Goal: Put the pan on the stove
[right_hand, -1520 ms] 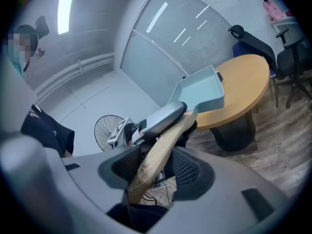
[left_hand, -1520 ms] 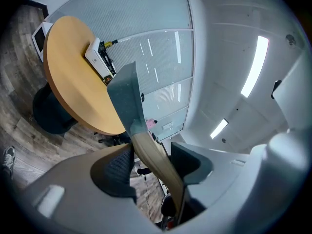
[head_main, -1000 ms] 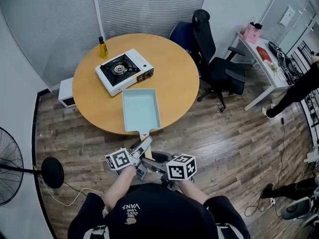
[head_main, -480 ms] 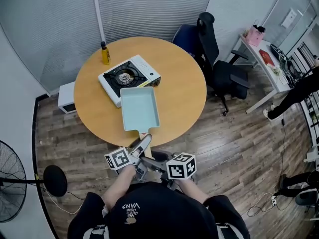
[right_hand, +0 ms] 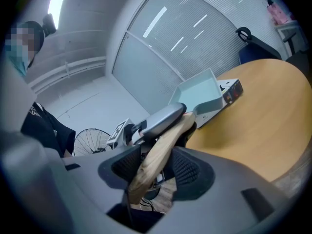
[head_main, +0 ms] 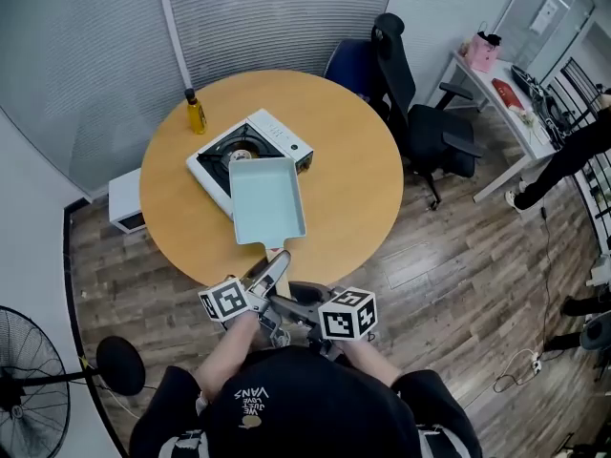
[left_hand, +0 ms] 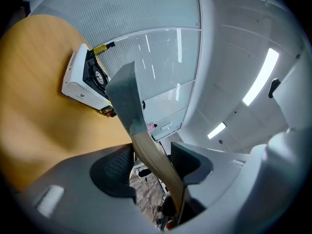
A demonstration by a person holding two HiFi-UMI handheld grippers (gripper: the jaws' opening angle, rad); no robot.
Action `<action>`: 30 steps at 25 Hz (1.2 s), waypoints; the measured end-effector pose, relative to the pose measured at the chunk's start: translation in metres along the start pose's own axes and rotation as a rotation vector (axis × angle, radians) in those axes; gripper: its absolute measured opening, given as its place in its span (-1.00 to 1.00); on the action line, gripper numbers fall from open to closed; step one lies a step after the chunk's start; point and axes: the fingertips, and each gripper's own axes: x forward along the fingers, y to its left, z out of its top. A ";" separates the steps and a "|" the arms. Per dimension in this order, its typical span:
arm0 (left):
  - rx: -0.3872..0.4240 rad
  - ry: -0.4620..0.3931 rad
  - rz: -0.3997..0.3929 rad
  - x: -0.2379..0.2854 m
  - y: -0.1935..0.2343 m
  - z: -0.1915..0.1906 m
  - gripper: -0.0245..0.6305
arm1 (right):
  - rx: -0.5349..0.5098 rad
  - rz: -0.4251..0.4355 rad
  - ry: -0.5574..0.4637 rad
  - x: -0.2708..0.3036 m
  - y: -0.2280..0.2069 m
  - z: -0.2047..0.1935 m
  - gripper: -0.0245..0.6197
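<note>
The light blue rectangular pan (head_main: 266,198) is held out over the round wooden desk (head_main: 353,198) by its wooden handle (head_main: 278,259), which points back towards the person. Its far end overlaps the near part of the white stove (head_main: 212,165) with the black top, and its near end lies over bare desk. The pan's base is lifted off the desk. Whether its far end touches the stove cannot be told. Both tools grip the handle. The jaws of the left gripper (left_hand: 152,164) stand fairly wide with the handle running between the two pads, closed on it. The jaws of the right gripper (right_hand: 155,172) clamp the same handle nearer its free end, one pad on each side of the wood. In the right gripper view a grey finger of the left gripper lies along the top of the handle, just ahead of the right jaws. A small yellow bottle (head_main: 196,113) stands upright on the desk beyond the stove, close to it but apart. A black office chair (head_main: 420,132) stands at the far right side of the desk, and a fan (head_main: 29,370) stands on the wooden floor to the person's left.
</note>
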 end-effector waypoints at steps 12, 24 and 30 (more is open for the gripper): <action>-0.009 -0.032 0.031 0.034 0.015 0.009 -0.21 | 0.008 0.036 0.037 -0.003 -0.034 0.019 -0.32; -0.009 -0.261 0.130 0.087 0.026 0.042 -0.21 | -0.087 0.193 0.231 -0.016 -0.083 0.070 -0.32; 0.000 -0.364 0.176 0.107 0.037 0.056 -0.21 | -0.131 0.269 0.303 -0.016 -0.108 0.087 -0.32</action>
